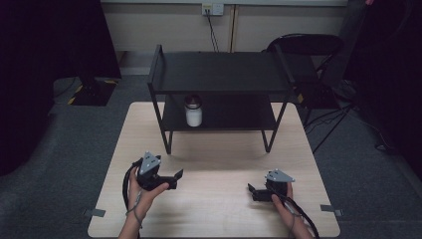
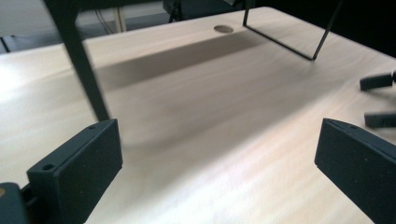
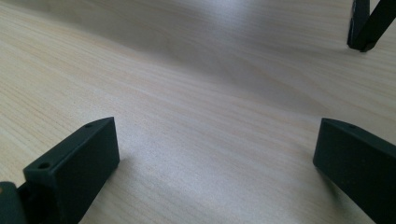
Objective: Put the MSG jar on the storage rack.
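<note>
A white jar (image 1: 193,114) with a dark lid stands on the lower board of a black two-tier shelf (image 1: 219,72) at the far half of the wooden table (image 1: 214,164). My left gripper (image 1: 176,179) hovers over the near left of the table, pointing right, held in a hand. Its jaws stand wide apart in the left gripper view, left gripper (image 2: 219,140) open with bare wood between them. My right gripper (image 1: 252,191) is at the near right, pointing left. In its own view the right gripper (image 3: 217,140) is open too, nothing between the jaws.
A shelf leg (image 2: 84,70) rises just ahead of the left jaw, and another shelf leg (image 3: 364,23) stands far right in the right gripper view. A black chair (image 1: 308,50) and cables sit behind the table; dark curtains flank both sides.
</note>
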